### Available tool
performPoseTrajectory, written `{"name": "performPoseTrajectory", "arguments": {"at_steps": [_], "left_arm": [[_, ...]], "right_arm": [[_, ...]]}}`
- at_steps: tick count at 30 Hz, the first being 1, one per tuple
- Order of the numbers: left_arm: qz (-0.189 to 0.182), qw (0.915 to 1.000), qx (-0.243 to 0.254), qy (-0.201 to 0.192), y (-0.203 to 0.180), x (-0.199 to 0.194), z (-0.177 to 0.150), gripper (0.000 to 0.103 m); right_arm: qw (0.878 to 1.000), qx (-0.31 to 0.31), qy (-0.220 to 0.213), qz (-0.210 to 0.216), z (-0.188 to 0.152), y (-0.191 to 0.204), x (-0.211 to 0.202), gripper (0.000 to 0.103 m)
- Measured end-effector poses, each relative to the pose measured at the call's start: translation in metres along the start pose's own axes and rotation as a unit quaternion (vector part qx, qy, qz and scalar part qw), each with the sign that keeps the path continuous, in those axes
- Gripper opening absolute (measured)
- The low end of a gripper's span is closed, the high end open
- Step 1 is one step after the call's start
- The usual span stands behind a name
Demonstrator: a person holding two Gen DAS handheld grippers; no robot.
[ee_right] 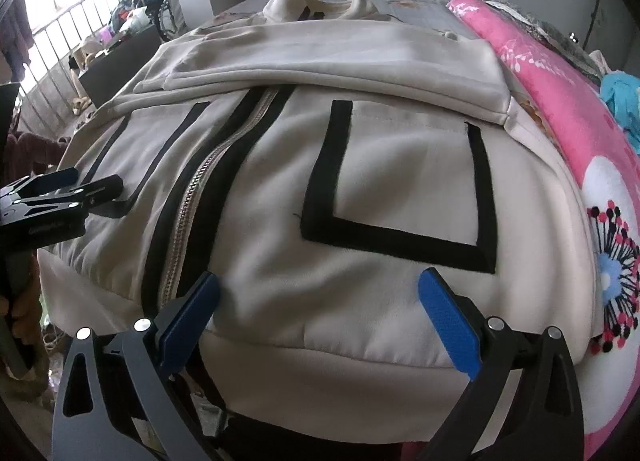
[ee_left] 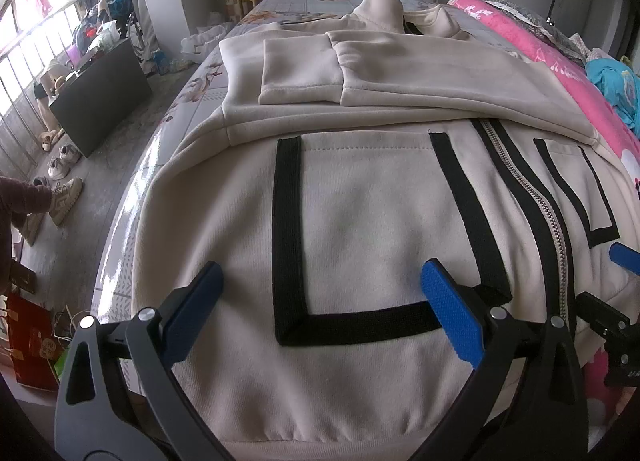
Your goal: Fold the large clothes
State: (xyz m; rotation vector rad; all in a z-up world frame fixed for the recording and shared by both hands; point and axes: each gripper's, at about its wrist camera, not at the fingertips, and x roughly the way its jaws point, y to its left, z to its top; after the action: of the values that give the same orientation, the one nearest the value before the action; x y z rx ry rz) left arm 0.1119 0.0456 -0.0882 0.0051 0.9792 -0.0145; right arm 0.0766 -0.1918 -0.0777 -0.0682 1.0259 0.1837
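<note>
Jacket (ee_left: 360, 221) flat on bed (ee_left: 280, 5) (sleeves folded), no legible writing.

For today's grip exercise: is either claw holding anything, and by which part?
Nothing. The left claw and right claw are both open above the beige zip jacket's hem.

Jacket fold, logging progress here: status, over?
Left gripper open, right gripper open, both over the hem. Jacket flat on bed, sleeves folded across the chest. Nothing in the way.

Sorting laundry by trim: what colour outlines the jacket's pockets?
Black, on the beige jacket; the pocket trim shows best in the right wrist view.
</note>
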Motion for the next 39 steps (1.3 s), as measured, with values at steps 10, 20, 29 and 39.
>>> {"name": "performPoseTrajectory", "arguments": {"at_steps": [10,20,29,39], "left_arm": [[0.000,1.0000,0.000,0.000,-0.0003,0.0001,0.0000,0.096],[0.000,1.0000,0.000,-0.001,-0.0005,0.0002,-0.0002,0.096],[0.001,1.0000,0.000,-0.002,-0.0004,0.0005,-0.0004,0.096],[0.002,1.0000,0.000,-0.002,-0.0005,-0.0012,0.0004,0.096]], "right_arm": [[1.000,-0.002,-0.001,-0.013,0.0007,-0.0007,0.0036,0.097],[1.000,-0.003,-0.002,-0.014,0.0012,-0.0006,0.0049,0.097],[1.000,-0.002,-0.004,-0.015,0.0006,-0.0009,0.0057,0.097],[1.000,-0.003,-0.004,-0.015,0.0008,-0.0011,0.0057,0.097]]}}
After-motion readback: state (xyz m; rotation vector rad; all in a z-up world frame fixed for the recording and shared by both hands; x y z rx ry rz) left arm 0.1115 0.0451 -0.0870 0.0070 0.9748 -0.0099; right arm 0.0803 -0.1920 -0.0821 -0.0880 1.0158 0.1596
